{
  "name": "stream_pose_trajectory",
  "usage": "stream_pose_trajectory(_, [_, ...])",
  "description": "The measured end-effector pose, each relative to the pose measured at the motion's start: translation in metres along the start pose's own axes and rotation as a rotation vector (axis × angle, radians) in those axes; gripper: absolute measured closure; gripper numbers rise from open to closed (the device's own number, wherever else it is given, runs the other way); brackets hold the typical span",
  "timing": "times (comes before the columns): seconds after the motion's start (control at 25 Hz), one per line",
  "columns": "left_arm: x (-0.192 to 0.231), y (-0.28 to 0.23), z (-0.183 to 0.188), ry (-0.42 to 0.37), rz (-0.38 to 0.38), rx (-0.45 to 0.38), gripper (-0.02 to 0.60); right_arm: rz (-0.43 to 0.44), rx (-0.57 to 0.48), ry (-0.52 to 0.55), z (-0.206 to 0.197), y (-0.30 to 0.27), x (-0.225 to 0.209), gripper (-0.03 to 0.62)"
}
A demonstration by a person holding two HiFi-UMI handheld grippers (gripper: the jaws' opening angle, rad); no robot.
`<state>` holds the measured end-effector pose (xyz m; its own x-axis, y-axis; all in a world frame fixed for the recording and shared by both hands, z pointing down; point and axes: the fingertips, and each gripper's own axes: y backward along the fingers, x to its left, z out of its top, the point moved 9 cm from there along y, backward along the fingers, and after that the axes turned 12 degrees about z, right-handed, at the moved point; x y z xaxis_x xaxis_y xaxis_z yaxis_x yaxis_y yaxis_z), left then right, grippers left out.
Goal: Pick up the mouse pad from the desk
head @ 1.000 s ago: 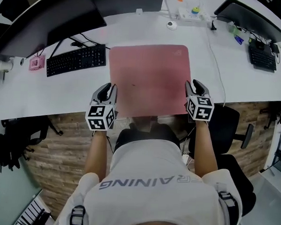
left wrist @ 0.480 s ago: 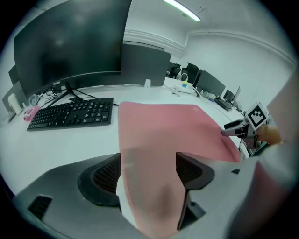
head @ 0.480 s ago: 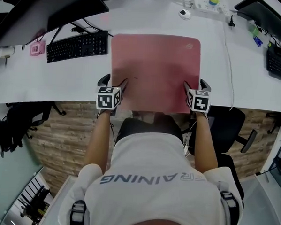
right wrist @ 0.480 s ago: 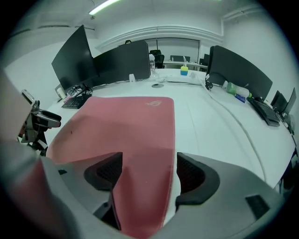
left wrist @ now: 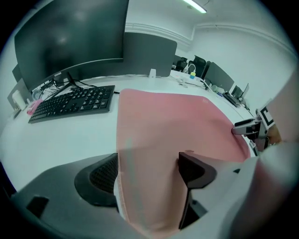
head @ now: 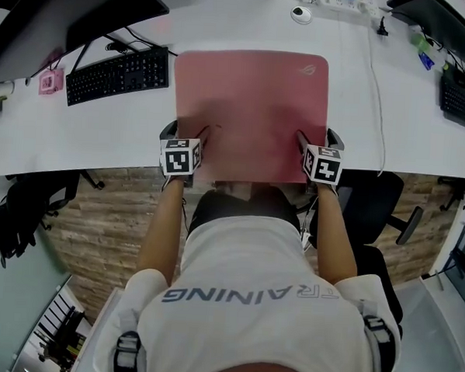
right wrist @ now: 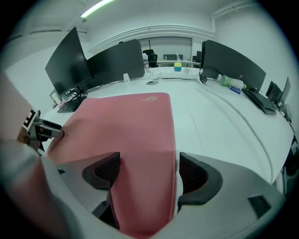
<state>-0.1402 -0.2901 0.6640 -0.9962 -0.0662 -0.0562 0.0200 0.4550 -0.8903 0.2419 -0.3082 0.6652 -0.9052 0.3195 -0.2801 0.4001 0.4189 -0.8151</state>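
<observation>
White desk (head: 79, 138); pink mouse pad (head: 253, 97) lies flat on it, near edge at the desk's front. Left gripper (head: 186, 130) is at the pad's near left corner, right gripper (head: 317, 137) at its near right corner. Both sets of jaws are opening, wide apart, straddling the pad's edge without gripping it.
</observation>
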Motion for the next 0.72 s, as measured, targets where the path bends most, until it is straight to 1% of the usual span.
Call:
stream_pose_trajectory(0.24, [-0.005, -0.001, 0.004, -0.008, 0.011, 0.046, 0.192, -0.007, -0.005, 0.007, -0.001, 0.002, 0.0, 0.207])
stream_pose_trajectory(0.4, [-0.008, 0.001, 0.004, -0.006, 0.03, 0.05, 0.193, -0.01, 0.0, 0.003, 0.0, 0.001, 0.002, 0.22])
stream_pose_trajectory(0.52, [-0.012, 0.002, 0.006, -0.014, 0.03, 0.063, 0.23, -0.019, -0.012, -0.004, -0.001, 0.001, 0.009, 0.277])
stream_pose_trajectory(0.6, [-0.013, 0.002, 0.006, -0.016, 0.025, 0.067, 0.238, -0.017, -0.014, -0.006, -0.002, 0.0, 0.013, 0.324])
stream_pose_trajectory(0.64, [-0.013, 0.003, 0.006, -0.014, 0.024, 0.065, 0.238, -0.014, -0.013, -0.006, -0.002, 0.0, 0.014, 0.332])
stream_pose_trajectory(0.72, [-0.014, 0.005, 0.004, -0.009, 0.02, 0.059, 0.263, -0.006, -0.008, -0.007, -0.002, 0.0, 0.016, 0.346])
